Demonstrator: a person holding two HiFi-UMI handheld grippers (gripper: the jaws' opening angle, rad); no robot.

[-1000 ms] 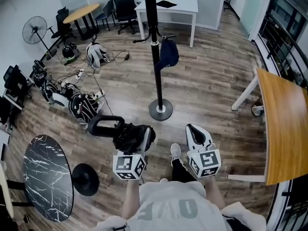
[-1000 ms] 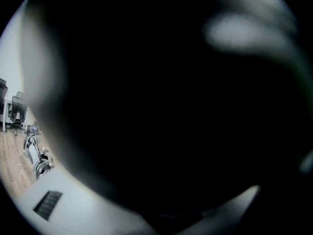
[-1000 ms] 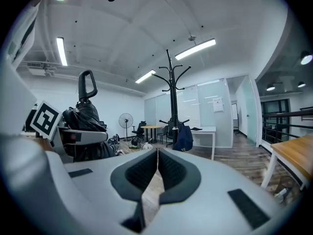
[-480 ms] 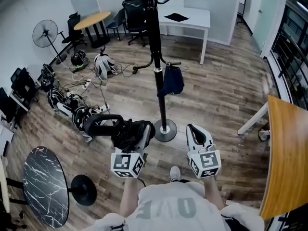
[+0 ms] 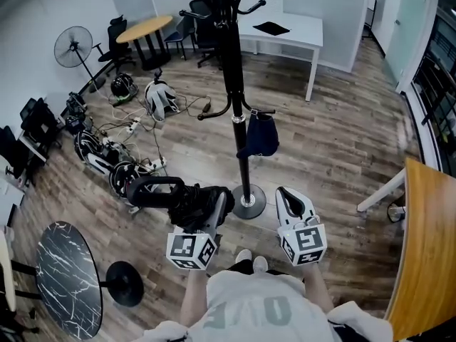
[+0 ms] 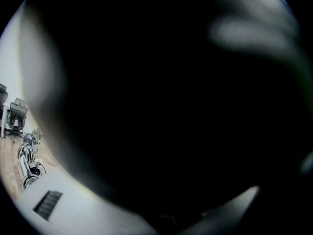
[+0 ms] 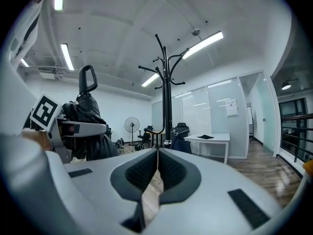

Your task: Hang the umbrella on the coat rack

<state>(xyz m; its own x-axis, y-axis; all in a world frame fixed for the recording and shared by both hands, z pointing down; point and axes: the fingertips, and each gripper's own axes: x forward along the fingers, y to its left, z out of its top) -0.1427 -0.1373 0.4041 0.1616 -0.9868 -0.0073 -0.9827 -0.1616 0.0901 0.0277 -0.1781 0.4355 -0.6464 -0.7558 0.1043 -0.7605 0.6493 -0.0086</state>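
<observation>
A folded black umbrella (image 5: 191, 201) lies across my left gripper (image 5: 208, 206), which is shut on its bundled cloth; the looped handle (image 5: 152, 189) sticks out to the left. In the left gripper view the umbrella's dark cloth (image 6: 171, 106) fills nearly everything. My right gripper (image 5: 288, 199) is shut with nothing in it; its pads (image 7: 157, 163) meet. The black coat rack (image 5: 231, 84) stands just ahead, its base (image 5: 249, 206) between the two grippers. The right gripper view shows the coat rack (image 7: 167, 102) straight ahead and the umbrella (image 7: 87, 126) at left.
A dark blue bag (image 5: 258, 135) hangs on a low hook of the rack. Helmets and cables (image 5: 107, 155) litter the floor at left, near a fan (image 5: 73, 46). A white table (image 5: 285, 30) stands behind, a marble round table (image 5: 68, 276) at near left, a wooden tabletop (image 5: 431, 248) at right.
Both grippers have come closer to the coat rack; its base now sits right between them. The left grip on the umbrella is unchanged, and the right gripper stays shut.
</observation>
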